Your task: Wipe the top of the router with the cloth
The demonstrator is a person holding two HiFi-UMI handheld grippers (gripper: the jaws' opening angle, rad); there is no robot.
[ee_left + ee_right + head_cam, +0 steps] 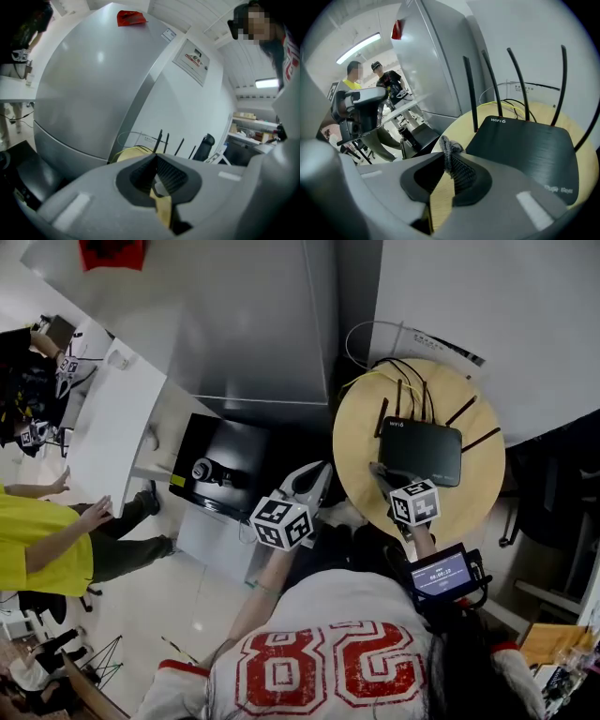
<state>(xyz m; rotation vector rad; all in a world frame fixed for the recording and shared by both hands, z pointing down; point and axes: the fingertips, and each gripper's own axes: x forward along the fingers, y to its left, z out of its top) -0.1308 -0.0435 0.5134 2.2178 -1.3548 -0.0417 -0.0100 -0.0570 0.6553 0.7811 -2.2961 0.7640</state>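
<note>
A black router (pixel 420 450) with several upright antennas lies on a round wooden table (pixel 361 442); its flat top (pixel 525 150) reads "WIFI6". My right gripper (pixel 382 472) sits at the router's near left edge, low over the table. In the right gripper view its jaws (pixel 444 143) are shut on a small grey knitted cloth (pixel 451 151), which bunches up above the tips just left of the router. My left gripper (pixel 317 474) hangs off the table's left side, pointing away from me. Its jaws (pixel 156 158) are shut, with nothing between them.
A tall grey metal cabinet (pixel 253 324) stands behind and left of the table. A black case (pixel 220 465) lies on the floor beside it. Cables (pixel 375 357) loop at the table's far edge. A white table (pixel 112 427) and people (pixel 47 540) are at far left.
</note>
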